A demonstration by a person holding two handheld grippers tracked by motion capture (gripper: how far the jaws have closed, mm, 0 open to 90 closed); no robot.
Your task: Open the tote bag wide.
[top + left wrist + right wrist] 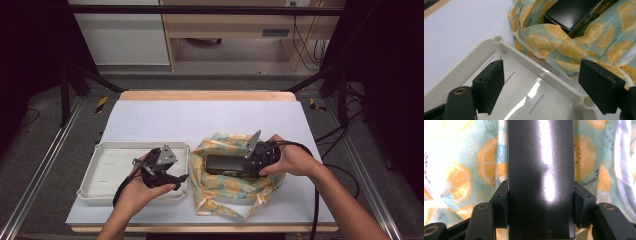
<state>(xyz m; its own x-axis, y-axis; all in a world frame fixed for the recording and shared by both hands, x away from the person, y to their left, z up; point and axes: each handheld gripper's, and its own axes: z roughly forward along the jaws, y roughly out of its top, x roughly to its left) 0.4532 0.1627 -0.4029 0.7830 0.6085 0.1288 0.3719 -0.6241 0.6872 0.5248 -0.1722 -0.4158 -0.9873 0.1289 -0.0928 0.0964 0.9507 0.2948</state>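
Note:
A glossy black box [227, 165] [541, 157] lies on its side in a teal bag printed with orange slices [220, 189] [461, 170] at the table's front middle. My right gripper [253, 161] [541, 206] reaches in from the right, both pads pressed against the box's long sides. My left gripper [176, 175] [541, 85] hovers open over the right end of a white plastic tray [107, 150] [544, 73], with nothing between its pads. Beyond the tray's rim the left gripper view shows the bag [554, 42] and a corner of the box [571, 12].
The white table mat [200, 115] stretches bare behind the tray and bag, with the wooden table edge [205, 95] beyond it. Black frame posts stand at both sides. A cable [316, 205] trails from the right hand toward the front edge.

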